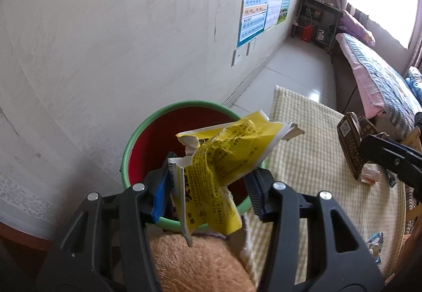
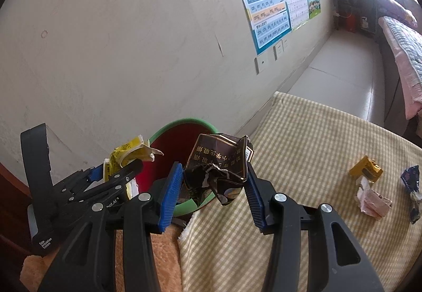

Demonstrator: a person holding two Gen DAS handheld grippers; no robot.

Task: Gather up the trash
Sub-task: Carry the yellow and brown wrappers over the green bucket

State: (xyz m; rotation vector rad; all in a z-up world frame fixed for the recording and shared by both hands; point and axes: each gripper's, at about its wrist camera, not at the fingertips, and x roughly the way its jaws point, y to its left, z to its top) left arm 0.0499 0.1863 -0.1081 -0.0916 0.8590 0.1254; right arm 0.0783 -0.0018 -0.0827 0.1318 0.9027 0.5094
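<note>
My left gripper [image 1: 211, 168] is shut on a crumpled yellow wrapper [image 1: 224, 149], which hangs over the near rim of a red bin with a green rim [image 1: 137, 133]. In the right wrist view my right gripper [image 2: 213, 168] is shut on a crushed dark brown pack [image 2: 219, 162], just right of the bin [image 2: 182, 121] and above the table's edge. The left gripper [image 2: 116, 173] with the yellow wrapper [image 2: 126, 152] shows at the left of that view. The right gripper [image 1: 382, 157] and its brown pack [image 1: 350, 139] appear at the right of the left wrist view.
A table under a yellow checked cloth [image 2: 316, 147] carries a yellow scrap [image 2: 366, 166], a pink wrapper [image 2: 372, 202] and a dark blue wrapper [image 2: 411, 181]. An orange fuzzy cloth [image 1: 197, 265] lies below the grippers. The wall stands close behind the bin; a bed [image 1: 382, 81] is far right.
</note>
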